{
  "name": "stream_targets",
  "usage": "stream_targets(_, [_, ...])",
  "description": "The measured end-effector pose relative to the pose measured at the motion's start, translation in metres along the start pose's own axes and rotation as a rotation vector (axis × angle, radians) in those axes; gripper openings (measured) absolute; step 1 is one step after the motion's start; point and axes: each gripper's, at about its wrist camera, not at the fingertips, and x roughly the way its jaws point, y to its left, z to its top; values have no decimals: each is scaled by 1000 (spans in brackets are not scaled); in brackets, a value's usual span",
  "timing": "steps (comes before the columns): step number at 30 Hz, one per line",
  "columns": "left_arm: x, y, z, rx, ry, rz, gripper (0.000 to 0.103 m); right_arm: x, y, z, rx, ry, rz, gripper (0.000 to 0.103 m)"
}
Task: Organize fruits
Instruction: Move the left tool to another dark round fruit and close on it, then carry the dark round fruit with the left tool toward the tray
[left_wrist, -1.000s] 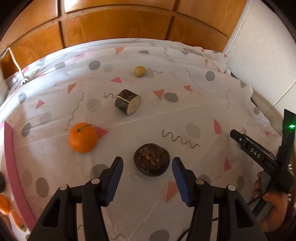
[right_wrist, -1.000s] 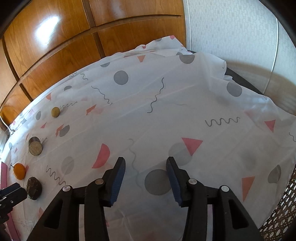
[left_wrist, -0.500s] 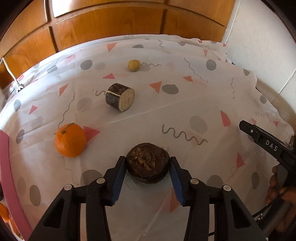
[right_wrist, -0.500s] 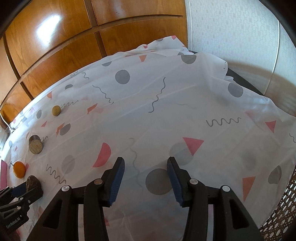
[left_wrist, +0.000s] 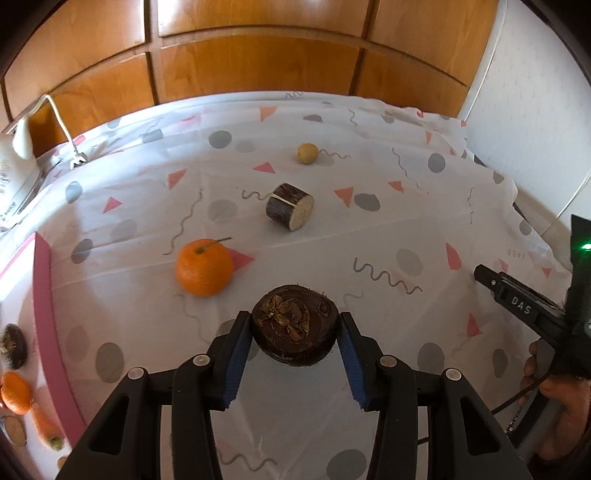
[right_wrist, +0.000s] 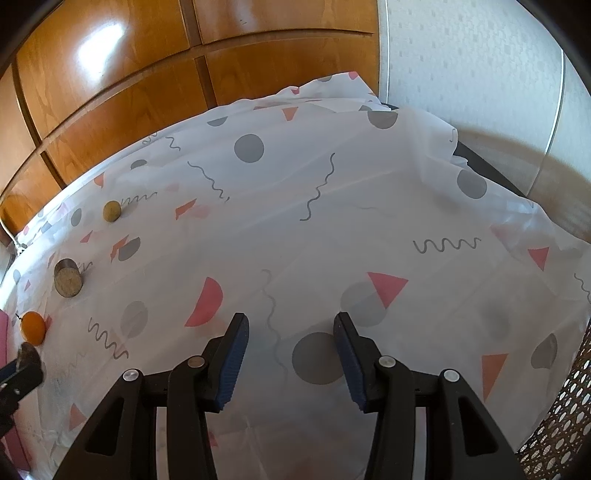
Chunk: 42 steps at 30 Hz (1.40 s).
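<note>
left claw (left_wrist: 295, 341) closed since earlier, pinching dark round fruit (left_wrist: 294, 328), right claw (right_wrist: 291, 354) spread, holding nothing

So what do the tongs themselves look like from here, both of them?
Both look alike. The left tongs and right tongs have black plastic arms, ribbed blue pads and round silver screws. In the left camera, the right tool's side shows white letters "DAS", a green light and a thin black cable.
</note>
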Motion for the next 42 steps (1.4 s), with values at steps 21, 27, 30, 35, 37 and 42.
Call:
stream_targets(21, [-44, 24, -14, -56, -74, -2, 47, 0, 27, 1, -73, 56, 45, 51])
stream_targets(27, [-50, 33, -18, -81, -79, 0, 47, 1, 39, 1, -97, 70, 66, 51])
stream_targets(30, [-54, 38, -20, -94, -85, 2, 47, 0, 45, 1, -110, 74, 79, 51])
stream_targets(35, [-61, 46, -23, -114, -99, 2, 47, 0, 56, 0, -134, 84, 97, 51])
stream_targets(37, [-64, 49, -24, -121, -104, 2, 47, 0, 60, -1, -142, 89, 105, 51])
stream_targets(42, [-70, 58, -27, -148, -112, -2, 47, -1, 72, -3, -168, 102, 127, 51])
